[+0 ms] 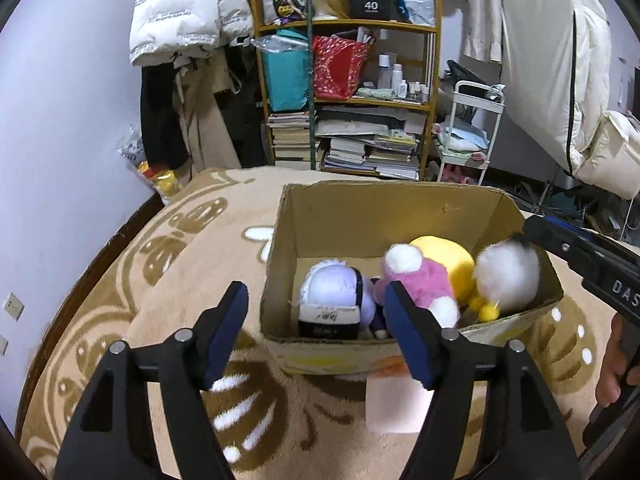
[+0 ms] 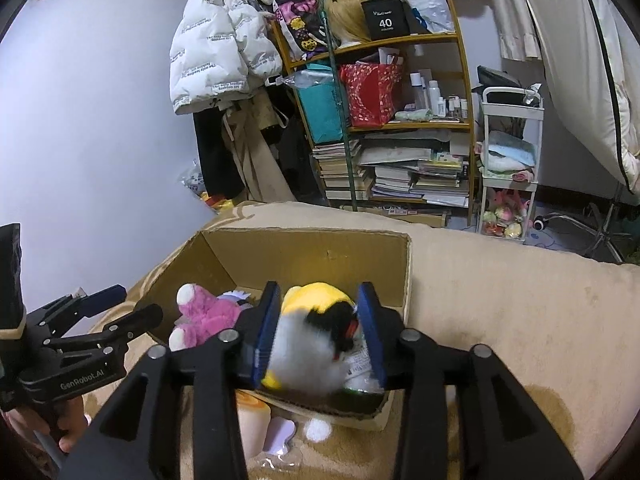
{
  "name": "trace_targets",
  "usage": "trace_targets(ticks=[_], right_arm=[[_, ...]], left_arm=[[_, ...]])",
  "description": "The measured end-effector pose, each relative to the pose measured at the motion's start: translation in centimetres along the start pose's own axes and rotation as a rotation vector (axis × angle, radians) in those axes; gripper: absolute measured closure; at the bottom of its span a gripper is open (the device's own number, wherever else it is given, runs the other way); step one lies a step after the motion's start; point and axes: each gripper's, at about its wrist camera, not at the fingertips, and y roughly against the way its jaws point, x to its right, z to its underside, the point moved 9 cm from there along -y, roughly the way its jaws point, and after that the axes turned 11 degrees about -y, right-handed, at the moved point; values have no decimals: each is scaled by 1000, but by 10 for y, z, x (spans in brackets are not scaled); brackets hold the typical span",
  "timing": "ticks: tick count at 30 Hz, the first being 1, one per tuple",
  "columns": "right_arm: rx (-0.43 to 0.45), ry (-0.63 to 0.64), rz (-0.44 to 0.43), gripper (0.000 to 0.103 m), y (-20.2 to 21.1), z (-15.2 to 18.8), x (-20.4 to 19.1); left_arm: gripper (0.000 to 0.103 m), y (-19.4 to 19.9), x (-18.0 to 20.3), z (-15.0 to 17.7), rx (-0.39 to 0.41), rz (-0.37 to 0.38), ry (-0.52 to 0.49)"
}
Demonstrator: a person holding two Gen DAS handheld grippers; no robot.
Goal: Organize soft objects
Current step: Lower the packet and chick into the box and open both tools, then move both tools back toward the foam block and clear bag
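Cardboard box (image 1: 360,216) sat on beige blanket (image 1: 160,280), cluttered shelf (image 1: 348,100) behind. Pink plush (image 1: 424,280) inside box. Left gripper (image 1: 316,320) stood open, empty. Right gripper (image 2: 318,332) parted around white-and-yellow plush (image 2: 304,340) over box; pad contact unclear.

This is a bedroom in a home, and it is very full. A soft tan blanket with brown and white patterns (image 1: 168,280) covers a bed. On it sits an open brown cardboard box (image 1: 360,216) with plush toys inside. Behind the far edge of the bed stands a wooden shelf (image 1: 348,26) packed with stacks of books (image 1: 372,152), a red gift bag (image 1: 340,66), a teal bag (image 1: 286,76) and small white bottles (image 1: 394,78). A puffy white jacket (image 1: 180,12) hangs by the pale wall. Beside the shelf is a small white cart (image 2: 510,160) holding folded cloths and little toys.
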Motion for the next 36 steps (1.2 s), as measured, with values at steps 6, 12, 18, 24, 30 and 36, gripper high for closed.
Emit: trace_targets(ticks=[6,12,18,24,30,36], right_arm=[[2,-10,3,45,6,3,-1],[3,-39,27,19,22,17,-2],[11,-22,36,0,44,30,-10],[-10,-31,65,0,59,46,-13],[-42,-56,65,0,67,62,-11],[-57,-59,72,0,69,69,-8]], left_arm=[[19,9,-3,8,-21,11,20],[10,35,4,17,4,21,-5],[3,58,6,22,22,-3,-14],[3,73,7,33,2,11,2],[2,76,12,39,-23,30,-3],[3,72,13,39,-26,103,63]])
